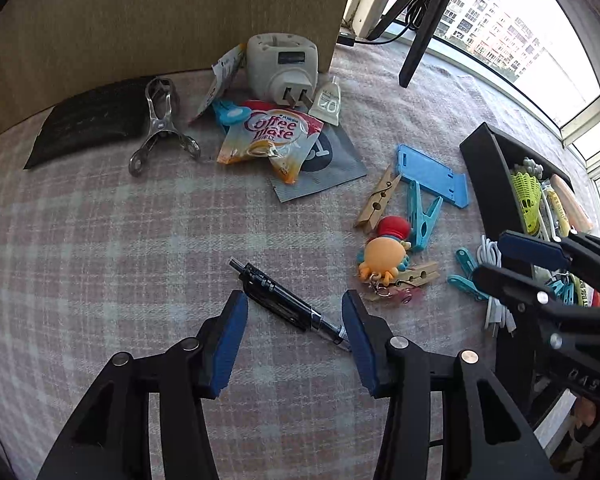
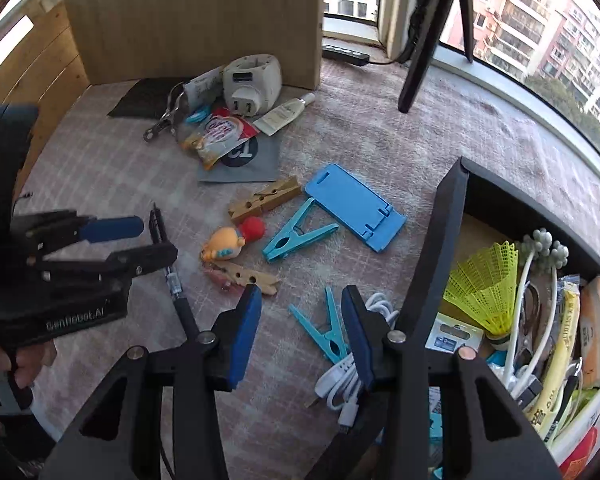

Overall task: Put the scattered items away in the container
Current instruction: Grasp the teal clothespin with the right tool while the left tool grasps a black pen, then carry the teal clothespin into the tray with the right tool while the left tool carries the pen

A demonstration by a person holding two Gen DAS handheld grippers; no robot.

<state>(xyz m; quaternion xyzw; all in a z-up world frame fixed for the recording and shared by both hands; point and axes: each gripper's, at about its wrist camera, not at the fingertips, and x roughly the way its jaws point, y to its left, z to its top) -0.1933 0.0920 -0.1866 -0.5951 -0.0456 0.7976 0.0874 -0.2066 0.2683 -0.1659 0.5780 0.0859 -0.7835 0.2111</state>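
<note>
The left gripper [image 1: 295, 328] points steeply down at the checked cloth [image 1: 100, 240], its blue fingers [image 1: 228, 344] standing moderately apart with nothing pressed between them. A black pen [image 1: 278, 300] lies slantwise across the gap: its clip end pokes out beyond the left finger, and its tip reaches the right finger, where I cannot tell whether they touch. Only this view shows that relation clearly. Past the fingers to the right sit the orange toy keychain [image 1: 382, 258], a wooden clothespin [image 1: 378, 204], a blue peg [image 1: 424, 216] and a blue phone stand [image 1: 432, 174]; farther ahead lie a Coffee Mate sachet [image 1: 270, 136], a plug adapter [image 1: 282, 62] and metal tongs [image 1: 160, 124].

The right wrist view opens up the black container [image 2: 452, 208], just right of the right gripper [image 2: 296, 328], and its load: a yellow shuttlecock [image 2: 484, 284] and assorted packets. That gripper also aims steeply down, its fingers [image 2: 244, 336] likewise partly spread and empty. A blue clothes peg [image 2: 324, 332] lies between them, close by the right finger, and a white coiled cable [image 2: 348, 376] sits at and behind that finger. Here the left gripper appears at the far left, side-on over the pen, with a hand [image 2: 28, 364] gripping its handle.
</note>
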